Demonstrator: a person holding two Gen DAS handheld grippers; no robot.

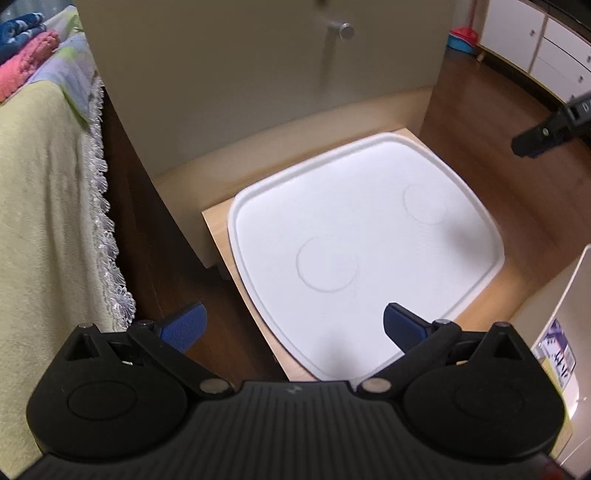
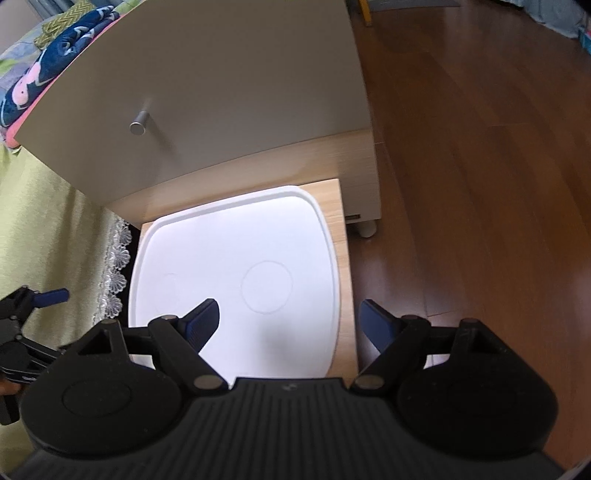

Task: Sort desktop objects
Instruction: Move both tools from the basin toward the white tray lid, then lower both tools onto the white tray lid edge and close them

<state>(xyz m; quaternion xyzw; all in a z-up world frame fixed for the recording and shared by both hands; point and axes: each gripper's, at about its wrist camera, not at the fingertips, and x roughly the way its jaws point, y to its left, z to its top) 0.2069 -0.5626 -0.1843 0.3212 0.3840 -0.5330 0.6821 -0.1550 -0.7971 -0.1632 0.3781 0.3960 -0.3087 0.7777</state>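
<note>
1. Tray (image 1: 365,229), white, with two embossed circles, lies on a light-wood stand (image 1: 221,236) below a beige drawer front with metal knob (image 1: 345,30); left gripper (image 1: 293,326) hovers above, jaws spread, empty. A label at right is unreadable.
2. Right wrist view: right gripper (image 2: 288,325), jaws apart, empty, over the tray's (image 2: 236,236) near edge; brown wood floor (image 2: 480,147) at right.

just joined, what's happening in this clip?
Nothing is being handled yet. Both hand-held grippers hover open and empty over a white tray that sits on a small wooden stand beside a cabinet. The left hand-held gripper is over the tray's near left edge, the right hand-held gripper over its near right edge. The tray itself has nothing on it, only two faint ring marks. No desktop objects to sort show in either view.
</note>
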